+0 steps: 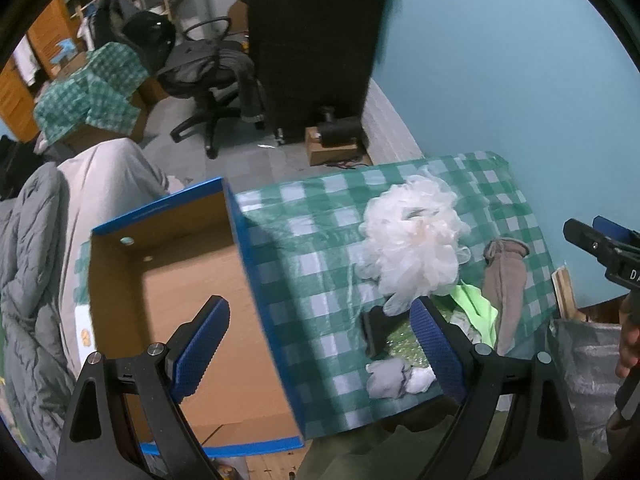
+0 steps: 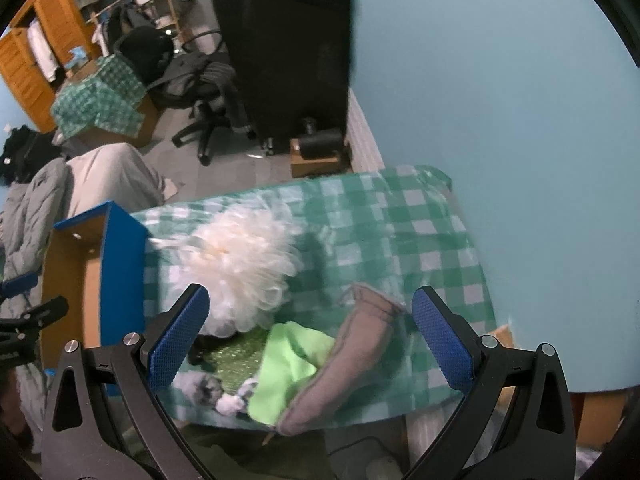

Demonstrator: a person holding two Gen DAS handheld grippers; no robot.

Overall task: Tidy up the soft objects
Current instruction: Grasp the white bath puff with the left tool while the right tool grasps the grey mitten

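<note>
Soft objects lie in a heap near the counter's near edge, beside the empty blue box (image 1: 192, 280). In the left wrist view the left hand-held gripper (image 1: 320, 344) stands apart, holding nothing; the white mesh puff (image 1: 412, 240) looks light and springy.

In the right wrist view the right hand-held gripper (image 2: 308, 336) is also apart, above the brown glove (image 2: 340, 360) and green cloth (image 2: 288, 360); both are limp, so pinching a thick fold seems best.

box (image 1: 180, 280) stands open, clear; loofah (image 1: 412, 236) crowds the cloth (image 1: 320, 240).
</note>
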